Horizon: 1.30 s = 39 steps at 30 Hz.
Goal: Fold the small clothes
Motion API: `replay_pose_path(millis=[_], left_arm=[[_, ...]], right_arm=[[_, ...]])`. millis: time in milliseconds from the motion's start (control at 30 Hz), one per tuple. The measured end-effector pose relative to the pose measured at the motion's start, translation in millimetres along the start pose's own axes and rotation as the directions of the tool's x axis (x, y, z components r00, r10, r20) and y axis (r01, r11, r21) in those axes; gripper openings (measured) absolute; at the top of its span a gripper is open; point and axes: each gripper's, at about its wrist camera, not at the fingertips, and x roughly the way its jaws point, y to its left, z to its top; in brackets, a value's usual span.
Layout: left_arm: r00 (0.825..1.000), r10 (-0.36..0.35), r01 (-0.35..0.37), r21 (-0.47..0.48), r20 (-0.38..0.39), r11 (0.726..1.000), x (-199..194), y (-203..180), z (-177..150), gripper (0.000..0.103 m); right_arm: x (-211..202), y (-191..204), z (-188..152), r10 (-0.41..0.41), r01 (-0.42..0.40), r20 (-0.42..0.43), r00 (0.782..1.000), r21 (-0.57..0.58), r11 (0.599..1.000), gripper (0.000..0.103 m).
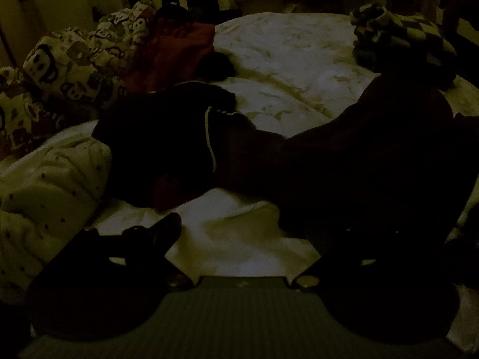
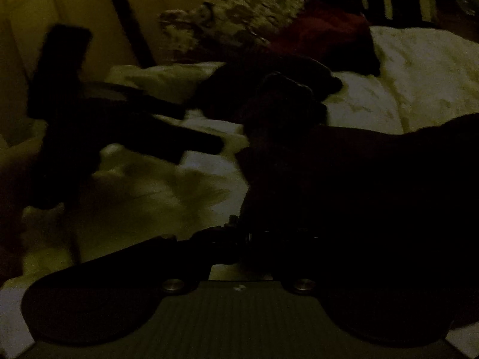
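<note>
**Dark garment pinched on the bed, one claw waiting**

Our right claw (image 2: 239, 236) is pressed together, and a bunch of the dark garment (image 2: 344, 185) rises right at its tips, so we judge it pinched, though the gloom hides the pads. Our left claw (image 1: 239, 233) is spread, with only bare bed sheet (image 1: 239, 239) between its fingers.

What could go wrong: the pinch may hold only a thin edge, so a pull could slip it free or drag the whole piece into a lump. The dim light could also make us miss a hem with the left claw.

The garment lies across the middle of the left view, reaching lower right. It is near black, limp and creased, with a pale trim line (image 1: 209, 137) and a red patch below it.
</note>
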Motion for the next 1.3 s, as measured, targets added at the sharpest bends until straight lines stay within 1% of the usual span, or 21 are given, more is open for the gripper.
replay_pose_path(millis=[67,133,200,233,267,333,433,500,567,633,767,800,833,900,967,1033,1100,1167,1200,1233,1300], left_arm=[[1.000,-0.016,0.016,-0.018,-0.003,1.000,-0.5,4.4,-0.6,0.091],[1.000,-0.019,0.019,-0.039,-0.008,0.999,-0.4,9.2,-0.7,0.091],[1.000,-0.005,0.005,-0.057,-0.002,0.998,-2.3,14.3,-0.3,0.091],[1.000,0.002,-0.002,-0.068,0.003,0.998,-4.1,17.3,0.3,0.091],[1.000,0.003,-0.003,-0.076,0.006,0.997,-5.5,19.8,1.2,0.091],[1.000,0.001,0.000,-0.081,0.015,0.997,-8.5,21.7,3.3,0.092],[1.000,0.004,-0.003,-0.056,0.024,0.998,-12.4,16.1,4.8,0.094],[1.000,-0.013,0.013,-0.021,0.025,1.000,-13.9,8.1,5.0,0.096],[1.000,-0.010,0.009,0.027,0.019,1.000,-14.0,-3.1,3.3,0.098],[1.000,-0.003,0.002,0.086,0.007,0.996,-12.6,-15.3,-0.2,0.099],[1.000,-0.010,0.014,0.150,-0.027,0.989,-11.1,-31.4,-10.5,0.099],[1.000,-0.004,0.007,0.154,-0.022,0.988,-12.6,-31.5,-12.3,0.097],[1.000,-0.004,0.006,0.148,-0.010,0.989,-15.4,-29.2,-13.4,0.087],[1.000,-0.019,0.019,0.102,-0.006,0.995,-17.5,-19.7,-10.2,0.077],[0.999,-0.032,0.032,0.020,0.015,0.999,-19.1,-4.6,-2.8,0.077],[0.999,-0.035,0.036,-0.047,0.025,0.998,-17.7,7.2,4.7,0.078],[0.999,-0.037,0.040,-0.064,0.035,0.997,-14.4,9.8,12.2,0.080],[0.997,-0.047,0.050,-0.047,0.054,0.998,-10.8,3.9,19.4,0.091],[0.996,-0.054,0.056,-0.023,0.064,0.998,-8.4,-1.5,23.1,0.100],[0.995,-0.066,0.066,0.008,0.076,0.998,-6.0,-7.2,27.9,0.103],[0.990,-0.090,0.082,0.069,0.111,0.994,-2.1,-17.7,41.1,0.103]], right_arm=[[-21.0,15.8,-1.6,0.093,-0.093,0.037,0.995,-0.019,0.996,0.005],[-38.1,32.7,-1.3,0.181,-0.179,0.045,0.982,-0.042,0.983,0.006],[-49.7,52.0,-1.0,0.332,-0.331,-0.002,0.943,-0.065,0.941,0.006],[-50.8,61.5,-2.7,0.396,-0.399,-0.049,0.917,-0.082,0.913,0.006],[-50.4,71.0,-5.8,0.439,-0.447,-0.093,0.894,-0.090,0.890,0.006],[-43.8,87.8,-14.8,0.476,-0.496,-0.174,0.862,-0.101,0.862,0.006],[-31.2,91.4,-23.5,0.495,-0.518,-0.206,0.844,-0.072,0.853,0.007],[-26.4,87.7,-24.4,0.463,-0.482,-0.187,0.866,-0.065,0.874,0.007],[-26.1,83.7,-25.2,0.450,-0.466,-0.189,0.873,-0.049,0.884,0.009],[-28.8,83.2,-24.1,0.421,-0.438,-0.175,0.890,-0.067,0.897,0.009],[-36.5,72.3,-18.5,0.365,-0.372,-0.101,0.925,-0.053,0.927,0.009],[-38.2,68.5,-16.4,0.344,-0.349,-0.080,0.935,-0.050,0.936,0.008],[-39.7,63.7,-14.8,0.323,-0.327,-0.070,0.944,-0.049,0.944,0.008],[-49.4,52.7,-6.9,0.221,-0.222,-0.028,0.975,-0.056,0.973,0.007],[-63.1,30.3,9.2,0.072,-0.071,0.042,0.997,-0.022,0.997,0.006],[-78.3,5.7,26.8,-0.049,0.046,0.133,0.990,0.024,0.999,0.006],[-89.3,-24.1,47.7,-0.177,0.170,0.175,0.969,0.055,0.984,0.006],[-92.4,-51.8,63.7,-0.215,0.202,0.188,0.958,0.084,0.976,0.006],[-93.5,-67.9,70.9,-0.223,0.203,0.194,0.955,0.118,0.972,0.006],[-92.9,-79.4,76.1,-0.214,0.189,0.194,0.957,0.140,0.972,0.006],[-91.1,-94.2,83.0,-0.200,0.170,0.198,0.960,0.157,0.973,0.006]])
